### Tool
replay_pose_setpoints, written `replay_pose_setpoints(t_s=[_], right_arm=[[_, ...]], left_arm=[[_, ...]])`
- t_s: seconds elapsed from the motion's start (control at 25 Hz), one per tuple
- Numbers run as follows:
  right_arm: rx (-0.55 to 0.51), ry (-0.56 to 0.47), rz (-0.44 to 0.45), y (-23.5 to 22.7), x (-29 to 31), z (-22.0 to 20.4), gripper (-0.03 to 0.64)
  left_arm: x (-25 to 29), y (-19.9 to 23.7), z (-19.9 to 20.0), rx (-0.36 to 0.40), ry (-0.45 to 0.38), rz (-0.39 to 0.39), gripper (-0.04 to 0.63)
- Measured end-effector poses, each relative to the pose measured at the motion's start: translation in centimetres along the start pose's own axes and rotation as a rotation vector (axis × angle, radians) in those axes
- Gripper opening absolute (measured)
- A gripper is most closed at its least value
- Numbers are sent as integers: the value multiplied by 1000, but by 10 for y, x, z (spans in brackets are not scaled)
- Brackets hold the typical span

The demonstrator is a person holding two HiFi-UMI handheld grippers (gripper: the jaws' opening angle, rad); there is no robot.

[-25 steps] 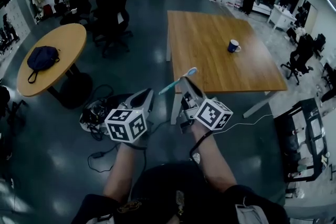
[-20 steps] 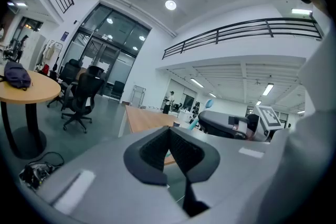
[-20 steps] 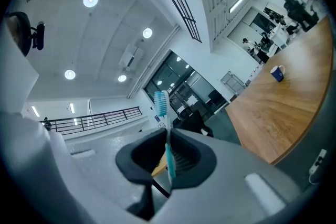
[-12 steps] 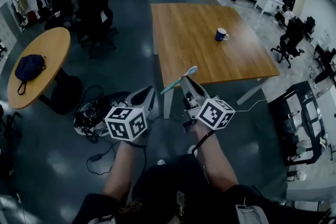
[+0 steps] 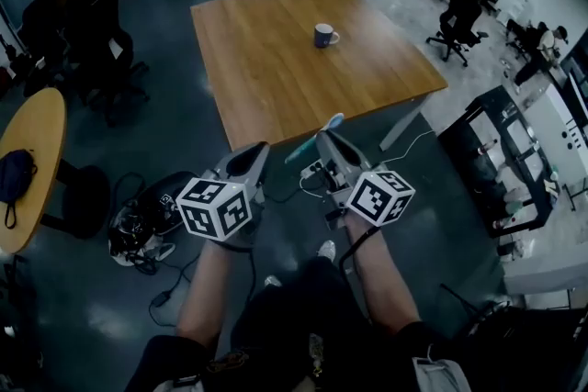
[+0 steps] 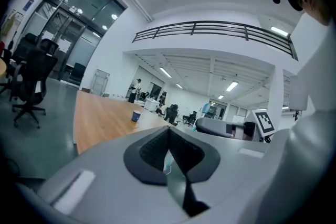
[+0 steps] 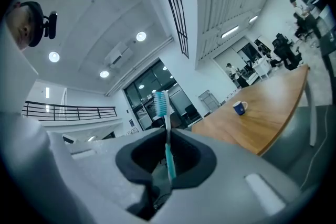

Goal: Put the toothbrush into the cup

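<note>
Right gripper (image 7: pixel 168 135): jaws clamped on the teal toothbrush (image 7: pixel 163 105) handle, bristle head sticking out past the tips.
Left gripper (image 6: pixel 169 131): jaws together, holding nothing, just beside the right one.
Blue mug (image 5: pixel 322 35): well ahead of both grippers, upright on the wooden table (image 5: pixel 276 83).

The table (image 5: pixel 276 78) fills the upper middle of the head view, with the cup (image 5: pixel 323 35) on its far part. Below its near edge, at centre, the left gripper (image 5: pixel 252 153) sits beside the right gripper (image 5: pixel 324 140), which clamps the toothbrush (image 5: pixel 314 139). A round table (image 5: pixel 32 128) at the left edge bears a bag (image 5: pixel 14 174).
</note>
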State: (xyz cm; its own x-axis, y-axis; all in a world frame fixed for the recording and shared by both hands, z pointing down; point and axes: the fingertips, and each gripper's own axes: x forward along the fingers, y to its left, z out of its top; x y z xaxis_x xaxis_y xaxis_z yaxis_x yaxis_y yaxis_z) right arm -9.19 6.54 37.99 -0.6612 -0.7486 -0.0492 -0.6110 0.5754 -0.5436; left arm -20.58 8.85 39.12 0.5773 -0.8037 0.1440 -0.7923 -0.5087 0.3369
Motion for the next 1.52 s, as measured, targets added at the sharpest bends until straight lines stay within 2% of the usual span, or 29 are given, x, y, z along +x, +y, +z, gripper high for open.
replay_pose_setpoints(t_s=[0.2, 0.4, 0.56, 0.76, 0.96, 1.16, 1.32, 1.52], right_arm=[[9, -40, -76, -56, -18, 28, 31], [17, -72, -108, -108, -27, 58, 31], [31, -83, -106, -149, -30, 85, 31], [52, -92, -77, -190, -29, 116, 31], [86, -101, -58, -222, -21, 135, 31], [107, -92, -56, -248, -2, 141, 31], [98, -79, -75, -271, 20, 146, 31], [58, -70, -129, -316, 57, 169, 31]], left_arm=[[66, -23, 5, 26, 16, -84, 6], [128, -43, 4, 34, 42, -117, 6], [174, -56, 4, 38, 58, -102, 6], [214, -65, 3, 49, 66, -47, 7], [241, -64, -3, 57, 105, 1, 8], [266, -53, -2, 55, 121, 16, 8], [296, -35, -4, 28, 131, 7, 8], [359, -9, 5, 6, 129, -46, 6]])
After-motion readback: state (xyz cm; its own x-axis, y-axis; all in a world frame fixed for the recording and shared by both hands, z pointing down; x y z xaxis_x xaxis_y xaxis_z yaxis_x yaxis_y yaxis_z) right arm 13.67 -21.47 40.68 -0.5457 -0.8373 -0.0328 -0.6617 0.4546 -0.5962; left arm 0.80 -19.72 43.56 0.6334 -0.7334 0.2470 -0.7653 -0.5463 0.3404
